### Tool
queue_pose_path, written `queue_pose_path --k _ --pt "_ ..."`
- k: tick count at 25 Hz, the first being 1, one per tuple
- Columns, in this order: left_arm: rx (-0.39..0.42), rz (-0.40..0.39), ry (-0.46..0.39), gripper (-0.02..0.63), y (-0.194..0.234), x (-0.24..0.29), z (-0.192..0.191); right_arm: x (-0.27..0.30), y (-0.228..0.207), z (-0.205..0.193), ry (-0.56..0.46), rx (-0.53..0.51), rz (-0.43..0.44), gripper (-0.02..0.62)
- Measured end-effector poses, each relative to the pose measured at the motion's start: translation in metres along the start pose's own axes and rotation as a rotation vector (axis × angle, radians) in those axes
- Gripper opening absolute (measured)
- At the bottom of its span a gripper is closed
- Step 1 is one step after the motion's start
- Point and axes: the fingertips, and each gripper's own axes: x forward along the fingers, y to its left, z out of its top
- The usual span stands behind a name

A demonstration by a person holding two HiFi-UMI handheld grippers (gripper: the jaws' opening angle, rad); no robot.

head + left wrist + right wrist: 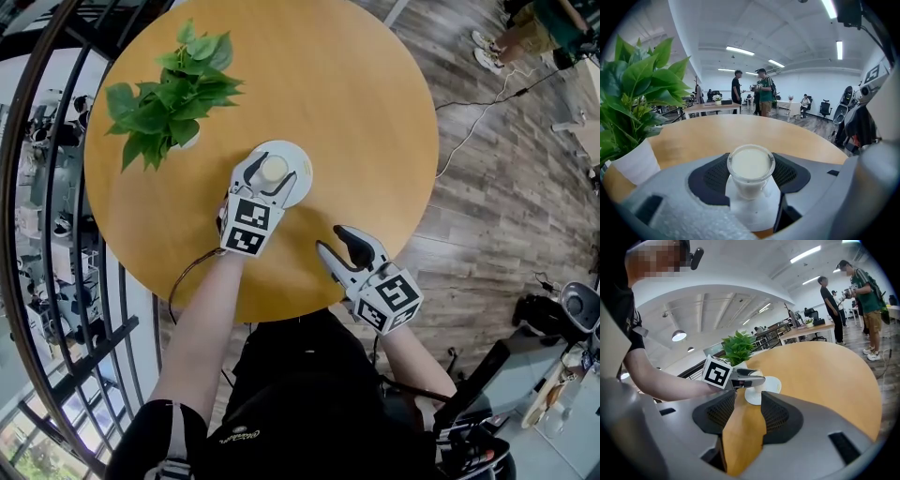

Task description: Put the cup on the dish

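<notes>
A small clear cup [274, 170] of milky liquid stands on a white dish [303, 170] in the middle of the round wooden table [375, 112]. My left gripper [269, 178] reaches over the dish. In the left gripper view the cup [751, 169] sits between the two dark pads [708, 174], which touch its rim on both sides; the dish [757, 211] shows under it. My right gripper [336, 246] hovers open and empty near the table's front edge, apart from the dish. The right gripper view shows the left gripper [751, 379] over the dish [772, 386].
A potted green plant [169, 98] stands at the table's back left, close to the dish. A black railing [56, 141] runs along the left. A cable [478, 122] lies on the wood floor at the right, where people [764, 91] stand farther off.
</notes>
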Motion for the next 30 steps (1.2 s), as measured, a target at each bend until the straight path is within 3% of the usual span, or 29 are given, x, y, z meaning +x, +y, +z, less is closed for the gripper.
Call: queue_pose_path --k 14,21,30 --pt "0.031 0.005 -0.063 0.272 0.000 0.001 0.006 -0.001 -0.001 -0.012 0.022 0.006 -0.007 0.181" --pt "0.010 0.023 -0.033 0.272 0.000 0.004 -0.008 -0.001 -0.001 -0.014 0.025 0.005 -0.011 0.181" --pt "0.012 0.018 -0.070 0.276 -0.001 0.001 -0.002 -0.003 0.001 -0.018 0.027 0.009 -0.018 0.181"
